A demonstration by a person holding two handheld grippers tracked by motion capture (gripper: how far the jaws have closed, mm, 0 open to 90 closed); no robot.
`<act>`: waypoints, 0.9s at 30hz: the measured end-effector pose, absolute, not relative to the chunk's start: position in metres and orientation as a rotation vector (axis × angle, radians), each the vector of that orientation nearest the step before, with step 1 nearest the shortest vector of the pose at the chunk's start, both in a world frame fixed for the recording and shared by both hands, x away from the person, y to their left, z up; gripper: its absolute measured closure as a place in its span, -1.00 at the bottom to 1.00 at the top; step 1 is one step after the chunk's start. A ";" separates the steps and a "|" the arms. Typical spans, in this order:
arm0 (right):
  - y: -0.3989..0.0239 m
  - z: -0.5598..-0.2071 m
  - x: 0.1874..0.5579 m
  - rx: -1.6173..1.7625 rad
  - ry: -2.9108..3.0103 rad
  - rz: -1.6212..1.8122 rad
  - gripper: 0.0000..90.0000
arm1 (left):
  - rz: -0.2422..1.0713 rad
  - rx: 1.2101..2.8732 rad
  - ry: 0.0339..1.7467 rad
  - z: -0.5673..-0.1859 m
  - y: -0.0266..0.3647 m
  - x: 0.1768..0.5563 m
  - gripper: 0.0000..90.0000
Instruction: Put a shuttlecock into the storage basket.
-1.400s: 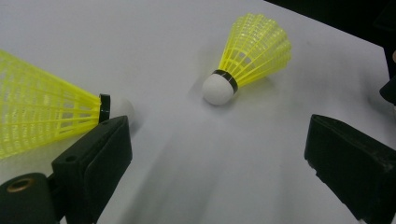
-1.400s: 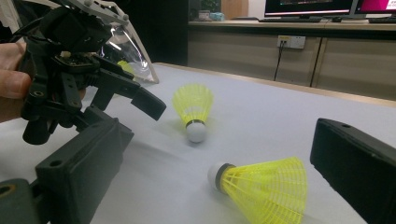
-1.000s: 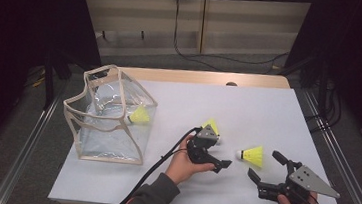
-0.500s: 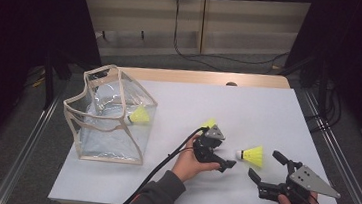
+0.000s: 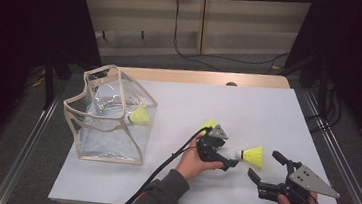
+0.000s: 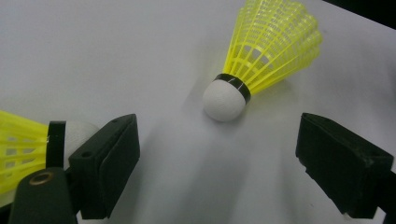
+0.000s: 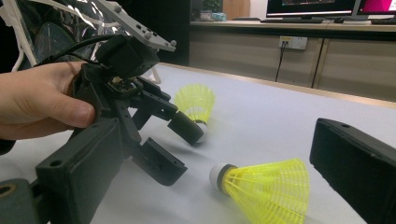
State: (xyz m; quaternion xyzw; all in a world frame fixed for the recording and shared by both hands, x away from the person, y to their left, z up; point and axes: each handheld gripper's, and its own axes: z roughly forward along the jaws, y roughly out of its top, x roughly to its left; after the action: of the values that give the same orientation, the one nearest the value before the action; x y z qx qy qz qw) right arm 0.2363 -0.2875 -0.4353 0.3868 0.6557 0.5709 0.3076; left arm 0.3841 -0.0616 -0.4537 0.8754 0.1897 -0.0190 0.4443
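- We hold the left gripper (image 5: 233,161) low over the table (image 5: 268,110), jaws apart and just closing, framing a shuttlecock (image 6: 261,60) that lies on its side, untouched.
- A second shuttlecock (image 5: 208,125) lies behind that gripper; a third (image 5: 140,115) sits in the clear bag (image 5: 109,118).
- Our right gripper (image 5: 265,168) waits nearby, jaws spread, empty.
- Next, we judge: advance, pinch the cork, carry it to the bag.

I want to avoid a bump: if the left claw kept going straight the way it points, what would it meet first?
Probably the shuttlecock lying ahead between the open left claw tips, its white cork end nearest; depth is uncertain.
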 end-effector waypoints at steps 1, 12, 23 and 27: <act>-0.287 -0.435 0.236 1.022 1.736 1.508 -0.95 | -0.046 2.177 0.468 -0.454 -0.062 0.384 -0.68; -0.287 -0.435 0.236 1.018 1.734 1.510 -0.95 | -0.047 2.181 0.440 -0.455 -0.073 0.384 -0.61; -0.287 -0.435 0.236 1.016 1.736 1.515 -0.95 | -0.055 2.182 0.435 -0.458 -0.080 0.386 -0.52; -0.287 -0.435 0.236 1.014 1.735 1.516 -0.95 | -0.052 2.194 0.411 -0.459 -0.082 0.386 -0.37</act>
State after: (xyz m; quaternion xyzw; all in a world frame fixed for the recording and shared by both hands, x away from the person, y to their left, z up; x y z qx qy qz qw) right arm 0.2360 -0.2874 -0.4348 0.3834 0.6559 0.5731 0.3073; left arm 0.3864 -0.0823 -0.4589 0.8830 0.1655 -0.0211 0.4387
